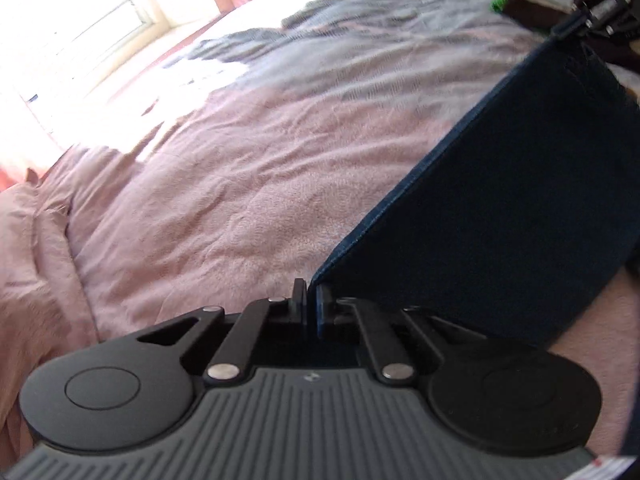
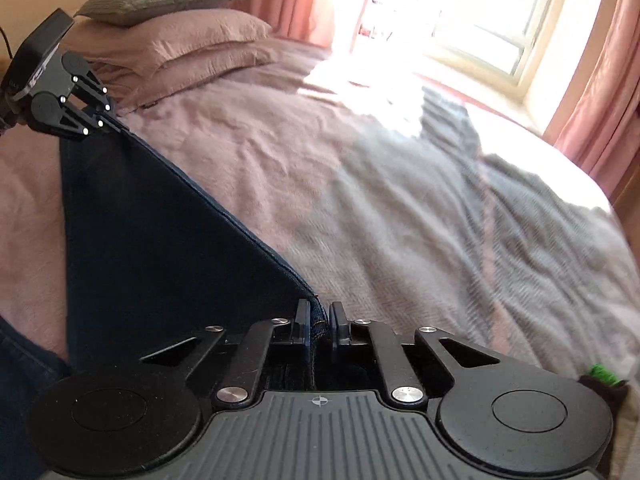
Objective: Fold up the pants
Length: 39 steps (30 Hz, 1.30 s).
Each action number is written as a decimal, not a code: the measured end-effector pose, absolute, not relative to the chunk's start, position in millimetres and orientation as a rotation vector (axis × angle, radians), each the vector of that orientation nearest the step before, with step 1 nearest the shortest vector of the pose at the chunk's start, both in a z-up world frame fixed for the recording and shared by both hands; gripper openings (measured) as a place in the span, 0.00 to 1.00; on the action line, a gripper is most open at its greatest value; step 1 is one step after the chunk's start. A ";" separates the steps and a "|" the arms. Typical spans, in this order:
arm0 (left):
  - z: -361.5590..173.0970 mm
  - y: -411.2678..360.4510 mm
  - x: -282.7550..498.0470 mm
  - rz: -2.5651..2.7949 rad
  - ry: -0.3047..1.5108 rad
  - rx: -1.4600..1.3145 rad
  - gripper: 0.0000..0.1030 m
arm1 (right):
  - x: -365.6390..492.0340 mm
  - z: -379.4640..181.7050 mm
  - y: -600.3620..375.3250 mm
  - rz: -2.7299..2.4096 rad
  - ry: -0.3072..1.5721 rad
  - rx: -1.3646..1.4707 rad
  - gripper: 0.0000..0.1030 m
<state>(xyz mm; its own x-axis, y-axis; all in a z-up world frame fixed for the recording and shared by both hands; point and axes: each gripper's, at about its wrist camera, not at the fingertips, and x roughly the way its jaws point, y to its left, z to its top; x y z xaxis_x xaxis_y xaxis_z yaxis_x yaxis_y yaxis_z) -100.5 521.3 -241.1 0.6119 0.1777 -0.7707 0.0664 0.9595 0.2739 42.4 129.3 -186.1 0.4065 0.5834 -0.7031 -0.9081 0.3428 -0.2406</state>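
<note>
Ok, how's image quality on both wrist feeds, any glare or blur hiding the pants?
Left wrist: window blown out at upper left, bedcover motion-blurred, pants a dark, nearly detailless panel. Right wrist: window glare washes the far bed, grey throw smeared, pants underexposed but edges readable. Fisheye bends both.

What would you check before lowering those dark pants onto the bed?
1. Left gripper shut on a corner of the pants: ok.
2. Right gripper shut on the other corner: ok.
3. Edge between the two grippers stretched straight, no sag: ok.
4. Pink bedspread ahead free of objects where the pants would land: ok.
5. Grey blanket lies close by; whether it is far enough from the landing spot: cannot tell.
6. Lower part of the pants hanging flat, untwisted: cannot tell, it is out of view.
</note>
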 end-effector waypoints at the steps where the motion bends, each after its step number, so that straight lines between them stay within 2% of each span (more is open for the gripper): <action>1: -226.4 512.9 -124.6 0.085 0.893 0.256 0.03 | 15.1 -175.0 119.4 1.029 0.526 -0.692 0.04; 4: -192.0 480.7 -200.0 0.134 0.860 0.135 0.03 | -64.0 -154.7 92.8 1.022 0.490 -0.763 0.04; 6: -183.6 454.2 -249.3 0.161 0.876 0.066 0.02 | -115.0 -154.1 75.4 1.036 0.543 -0.803 0.04; 9: -196.9 415.4 -311.6 0.183 0.982 -0.075 0.03 | -176.6 -175.6 53.8 1.020 0.717 -0.861 0.07; 13: -243.7 382.8 -366.0 0.203 1.169 -0.274 0.10 | -216.7 -224.9 33.2 0.832 1.026 -0.888 0.10; 16: -253.2 386.5 -393.6 0.271 1.162 -0.420 0.16 | -202.0 -224.5 4.8 0.644 1.155 -0.535 0.10; 18: -253.4 402.9 -406.0 0.373 1.106 -0.544 0.25 | -179.4 -222.4 -20.2 0.504 1.216 -0.202 0.13; 19: -254.0 412.5 -410.9 0.424 1.072 -0.612 0.26 | -169.3 -223.4 -35.0 0.435 1.227 -0.028 0.15; 20: -255.7 422.2 -416.2 0.480 1.038 -0.686 0.26 | -160.7 -226.6 -50.4 0.367 1.227 0.155 0.23; 21: -257.6 431.0 -420.5 0.533 0.998 -0.759 0.28 | -155.9 -230.9 -62.2 0.323 1.222 0.291 0.39; 22: -260.6 439.1 -425.5 0.581 0.957 -0.832 0.29 | -151.5 -237.7 -75.4 0.275 1.211 0.444 0.46; 23: -264.5 447.2 -430.8 0.628 0.909 -0.915 0.29 | -148.5 -244.7 -87.0 0.243 1.191 0.576 0.49; 26: -277.6 460.5 -441.2 0.709 0.790 -1.094 0.29 | -143.8 -258.7 -111.2 0.168 1.107 0.790 0.49; 34: -288.0 455.4 -457.4 0.786 0.698 -1.191 0.29 | -130.3 -285.8 -140.5 0.136 1.034 0.905 0.46; 35: -287.8 453.9 -457.5 0.786 0.696 -1.186 0.29 | -127.9 -288.1 -142.0 0.141 1.038 0.912 0.40; 36: -287.6 453.2 -457.3 0.788 0.692 -1.186 0.29 | -125.5 -288.1 -141.9 0.144 1.030 0.906 0.25; 37: -287.7 453.2 -457.4 0.787 0.682 -1.193 0.29 | -123.0 -284.7 -144.3 0.153 1.024 0.896 0.17; 39: -288.9 455.0 -459.3 0.785 0.644 -1.227 0.31 | -123.4 -274.1 -144.8 0.189 1.003 0.862 0.16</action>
<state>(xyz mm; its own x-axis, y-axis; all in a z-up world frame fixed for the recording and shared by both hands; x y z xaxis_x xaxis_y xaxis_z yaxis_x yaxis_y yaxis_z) -459.3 455.0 -288.9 0.5846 0.1749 -0.7922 -0.8111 0.1451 -0.5666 -123.4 -144.8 -274.1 0.5523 0.5094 -0.6599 0.2334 0.6654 0.7090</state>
